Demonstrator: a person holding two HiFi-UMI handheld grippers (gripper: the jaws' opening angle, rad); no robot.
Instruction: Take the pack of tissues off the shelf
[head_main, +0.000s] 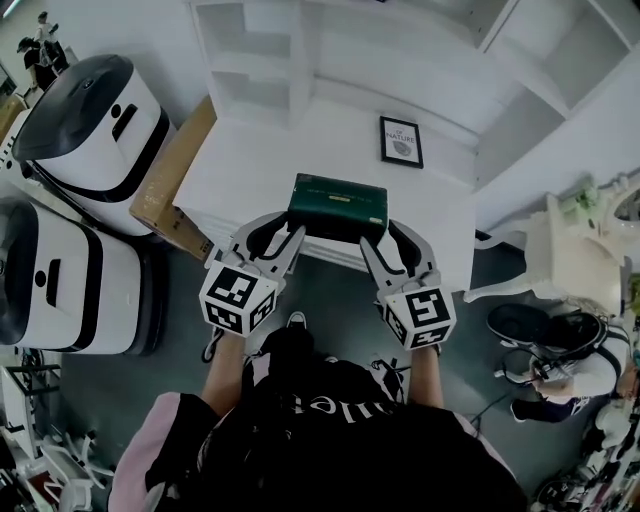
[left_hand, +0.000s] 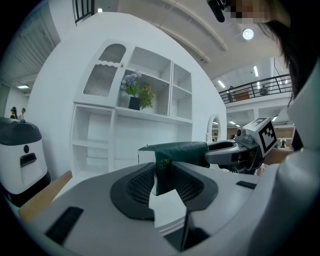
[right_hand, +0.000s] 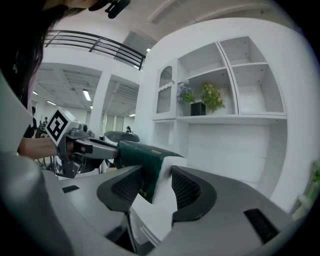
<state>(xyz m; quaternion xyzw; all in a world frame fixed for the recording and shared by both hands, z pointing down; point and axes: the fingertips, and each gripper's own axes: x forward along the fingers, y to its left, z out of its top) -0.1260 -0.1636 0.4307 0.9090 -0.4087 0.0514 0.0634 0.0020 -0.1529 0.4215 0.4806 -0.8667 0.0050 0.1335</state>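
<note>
The pack of tissues (head_main: 336, 207) is dark green with white ends and hangs level in the air before the white shelf unit (head_main: 300, 150). My left gripper (head_main: 287, 238) is shut on its left end and my right gripper (head_main: 372, 243) on its right end. In the left gripper view the pack (left_hand: 175, 156) sits between the two dark pads of the left gripper (left_hand: 165, 181), with the right gripper (left_hand: 247, 146) beyond it. In the right gripper view the pack (right_hand: 142, 159) is pinched by the right gripper (right_hand: 156, 186), and the left gripper (right_hand: 72, 142) holds its far end.
A framed picture (head_main: 401, 141) lies on the white counter. Two white machines (head_main: 90, 130) and a cardboard box (head_main: 170, 185) stand at the left, a white chair (head_main: 560, 250) at the right. Potted flowers (left_hand: 135, 95) stand on an upper shelf.
</note>
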